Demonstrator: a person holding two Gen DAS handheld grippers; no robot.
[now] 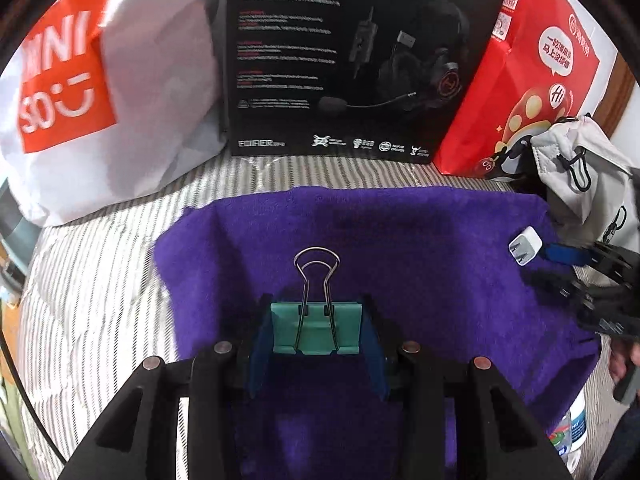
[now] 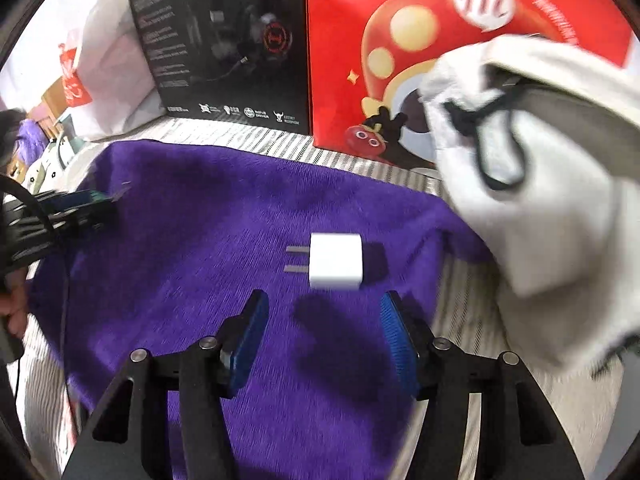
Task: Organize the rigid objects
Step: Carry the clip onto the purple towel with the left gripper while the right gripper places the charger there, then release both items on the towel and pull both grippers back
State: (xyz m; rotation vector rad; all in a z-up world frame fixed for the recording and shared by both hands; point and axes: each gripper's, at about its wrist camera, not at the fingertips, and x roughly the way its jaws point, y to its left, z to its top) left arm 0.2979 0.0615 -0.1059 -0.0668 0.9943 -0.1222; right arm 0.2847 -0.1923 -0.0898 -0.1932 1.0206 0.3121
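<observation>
While clamped on the teal metal binder clip point(image 1: 316, 330), left gripper point(image 1: 316, 344) carries it | right gripper point(image 2: 324, 340) spread wide, aligned behind white plastic plug charger point(image 2: 335, 261) | purple fleece cloth point(image 2: 224, 216) likely staging.

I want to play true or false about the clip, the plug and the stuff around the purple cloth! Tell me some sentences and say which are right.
1. The left gripper is holding a green binder clip. True.
2. The right gripper is squeezing the white plug. False: its fingers are spread apart and the plug lies on the purple cloth just ahead of them.
3. The plug's metal prongs point toward the left gripper's side. True.
4. The black headphone box lies flat on the cloth. False: it stands upright behind the cloth.
5. A red bag stands beside the black box. True.
</observation>
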